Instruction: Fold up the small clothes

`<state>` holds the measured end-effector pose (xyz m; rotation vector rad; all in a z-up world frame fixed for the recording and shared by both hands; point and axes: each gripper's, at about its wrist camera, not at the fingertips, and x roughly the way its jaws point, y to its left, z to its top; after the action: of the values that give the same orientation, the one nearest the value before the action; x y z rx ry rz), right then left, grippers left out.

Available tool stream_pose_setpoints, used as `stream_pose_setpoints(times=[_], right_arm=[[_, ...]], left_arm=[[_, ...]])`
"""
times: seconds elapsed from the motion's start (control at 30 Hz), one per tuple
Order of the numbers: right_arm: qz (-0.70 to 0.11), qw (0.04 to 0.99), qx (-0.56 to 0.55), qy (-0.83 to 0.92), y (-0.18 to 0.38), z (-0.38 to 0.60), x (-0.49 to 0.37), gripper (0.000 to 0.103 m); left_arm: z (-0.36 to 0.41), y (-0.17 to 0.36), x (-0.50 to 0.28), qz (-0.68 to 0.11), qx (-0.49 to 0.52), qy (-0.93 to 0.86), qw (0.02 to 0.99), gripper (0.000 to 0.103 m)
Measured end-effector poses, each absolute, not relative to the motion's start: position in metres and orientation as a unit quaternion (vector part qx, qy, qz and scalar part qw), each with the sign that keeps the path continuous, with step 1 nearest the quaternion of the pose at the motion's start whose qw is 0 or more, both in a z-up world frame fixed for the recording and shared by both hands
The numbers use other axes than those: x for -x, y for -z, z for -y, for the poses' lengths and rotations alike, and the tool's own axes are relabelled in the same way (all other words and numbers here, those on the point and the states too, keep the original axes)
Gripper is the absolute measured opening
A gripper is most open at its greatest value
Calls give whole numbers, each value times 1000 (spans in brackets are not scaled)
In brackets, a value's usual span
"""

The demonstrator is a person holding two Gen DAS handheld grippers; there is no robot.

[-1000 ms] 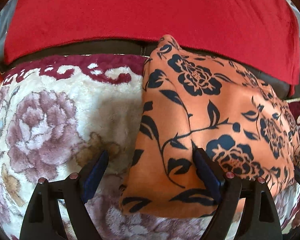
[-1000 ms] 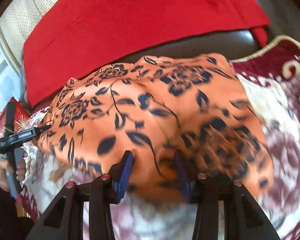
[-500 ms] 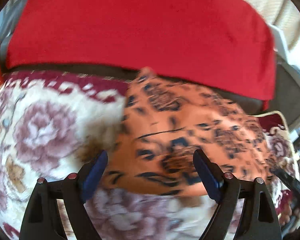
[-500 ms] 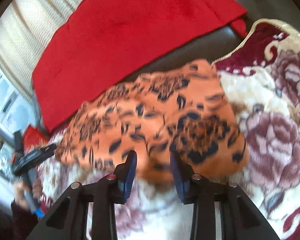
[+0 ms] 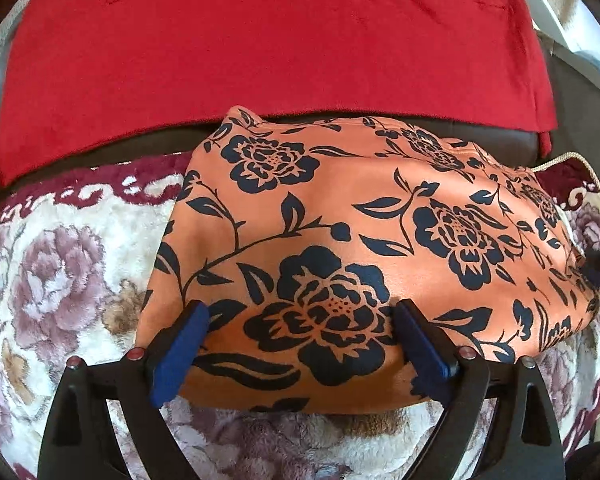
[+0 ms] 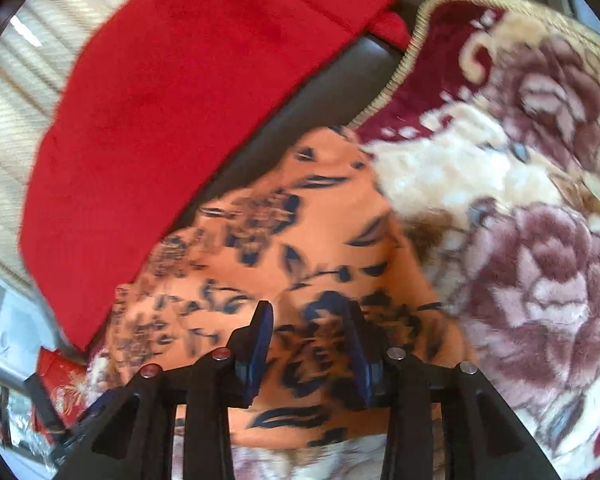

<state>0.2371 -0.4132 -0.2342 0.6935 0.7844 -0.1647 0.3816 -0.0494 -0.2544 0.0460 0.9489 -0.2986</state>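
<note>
Orange cloth (image 5: 364, 248) with a dark blue flower pattern lies folded on a plush floral blanket (image 5: 68, 256), and it fills the middle and the 3 o'clock side of the left wrist view. Its far edge, toward 12 o'clock, reaches the dark sofa seat (image 5: 148, 144), and behind that a red blanket (image 5: 260, 40) covers the sofa back. The near edge of the cloth is at 6 o'clock, between the two fingers.

The left gripper (image 5: 300, 320) has its jaws spread wide. The blue pads (image 5: 180, 352) stand at 7 and 5 o'clock over the near part of the cloth, with one big printed flower between them. I cannot tell if the pads touch the fabric; they hold nothing.

In the right wrist view the picture is blurred. The orange cloth (image 6: 300, 248) is in the middle and goes toward 8 o'clock, the floral blanket (image 6: 532, 264) is at 3 o'clock, and the red blanket (image 6: 188, 112) is from 9 to 12 o'clock. The right gripper (image 6: 306, 320) has its jaws partly open, narrower than the left one, and its blue pads (image 6: 260, 344) are over the near part of the cloth. Orange fabric shows in the gap between them, but nothing is pinched there. At 8 o'clock, near the lower edge, a red package (image 6: 64, 384) is seen beside the blanket.
</note>
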Motion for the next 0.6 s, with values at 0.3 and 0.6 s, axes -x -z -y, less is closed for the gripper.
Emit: stream_pose_setpoints(times=[0.3, 0.6], right_arm=[[-425, 869, -252, 32, 247, 361, -255, 62], [-359, 911, -204, 3, 219, 335, -238, 62]], left_arm=[[51, 253, -374, -439, -35, 128, 889, 99], [53, 255, -376, -437, -43, 117, 891, 103]])
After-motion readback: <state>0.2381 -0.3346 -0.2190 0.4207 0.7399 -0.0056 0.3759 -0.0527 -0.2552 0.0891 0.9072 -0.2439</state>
